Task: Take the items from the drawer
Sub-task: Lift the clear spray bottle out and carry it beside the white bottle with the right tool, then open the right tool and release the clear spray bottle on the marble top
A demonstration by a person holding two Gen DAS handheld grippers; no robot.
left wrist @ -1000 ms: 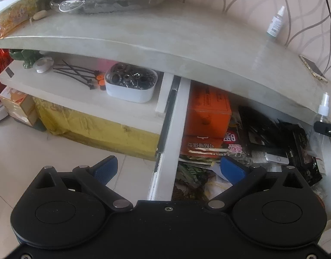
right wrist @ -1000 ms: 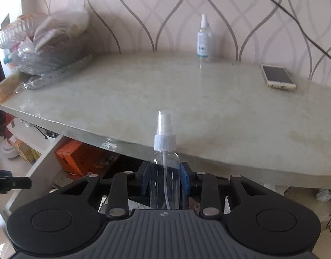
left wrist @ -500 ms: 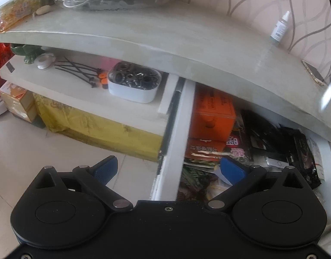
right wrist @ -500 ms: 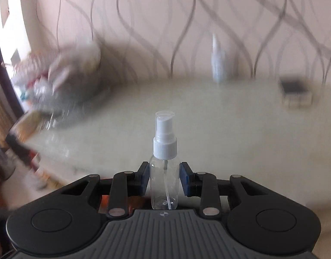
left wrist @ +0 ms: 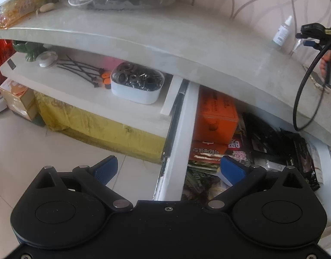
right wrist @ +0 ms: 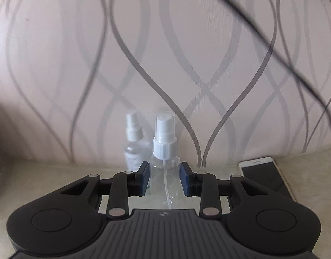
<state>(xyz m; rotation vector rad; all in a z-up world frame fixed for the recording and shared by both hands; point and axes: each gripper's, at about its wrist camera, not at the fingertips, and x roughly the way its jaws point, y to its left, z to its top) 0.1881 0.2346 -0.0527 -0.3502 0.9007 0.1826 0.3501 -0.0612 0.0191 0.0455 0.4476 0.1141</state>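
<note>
The right gripper [right wrist: 164, 180] had swung from the drawer [left wrist: 176, 142] to the counter [right wrist: 57, 177], fingers clamped on the clear spray bottle [right wrist: 164, 151], upright for setting down just ahead beside another bottle [right wrist: 134, 144]. The left gripper [left wrist: 168, 169] hung over the drawer, fingers apart, empty, ready for more.

The spray bottle [right wrist: 164, 151] stands up over the table [right wrist: 46, 177], with a second bottle [right wrist: 134, 142] just behind it on the left. A phone [right wrist: 264, 176] lies on the table to the right.

The small clear plastic spray bottle [right wrist: 164, 172] with ribbed white cap looks glossy. The pale stone-look tabletop [left wrist: 165, 38] has a smooth sheen. The black gripper housing [right wrist: 165, 226], lower frame, is matt plastic.
</note>
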